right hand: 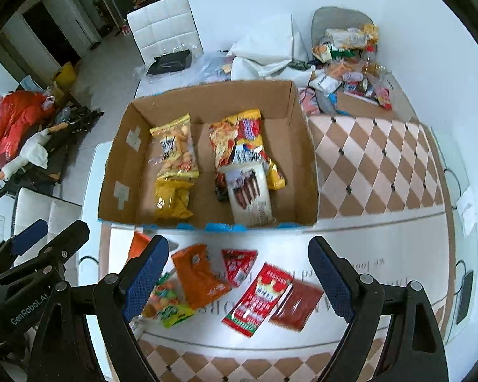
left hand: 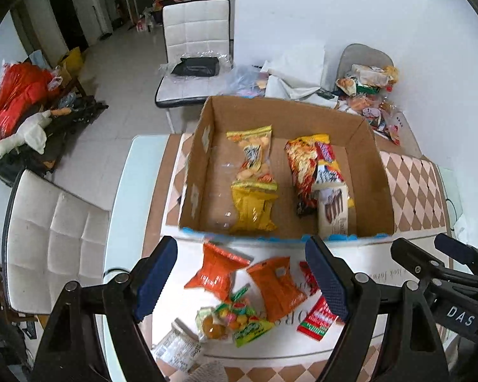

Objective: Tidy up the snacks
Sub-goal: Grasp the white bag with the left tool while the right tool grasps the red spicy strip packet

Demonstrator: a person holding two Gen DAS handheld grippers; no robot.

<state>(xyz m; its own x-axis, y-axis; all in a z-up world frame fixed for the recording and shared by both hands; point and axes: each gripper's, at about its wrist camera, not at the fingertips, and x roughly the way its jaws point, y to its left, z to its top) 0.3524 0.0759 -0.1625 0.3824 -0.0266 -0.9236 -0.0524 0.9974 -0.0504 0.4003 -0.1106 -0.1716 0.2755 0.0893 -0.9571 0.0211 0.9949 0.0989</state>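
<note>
snacks sit in two groups: some already in the cardboard box, the rest loose on the white table just in front of it.

inside the box two rough columns have formed. on the left side lie a clear-fronted yellow bag of crackers and, nearer the front wall, a plain yellow packet, end to end. on the right lies a pile: a big orange-and-yellow bag with a small red pack on top of it and a white pack of chocolate sticks overlapping its near end. much of the box floor is bare, so there is room for more.

outside the box, still to be sorted as far as i can judge: two orange packets, a bag of mixed coloured sweets, a small red triangular pack, a long red-and-white pack, a dark red packet touching it, and a pale wrapper at the near table edge. a further heap of snacks lies beyond the box at the far right; whether it belongs to this job i cannot tell.

left gripper hangs above the loose packets with its jaws spread wide and nothing between them. right gripper is likewise spread and empty, over the red packs. neither touches a snack.

my reading: somewhat under halfway, with about five items boxed and at least seven on the table.
</note>
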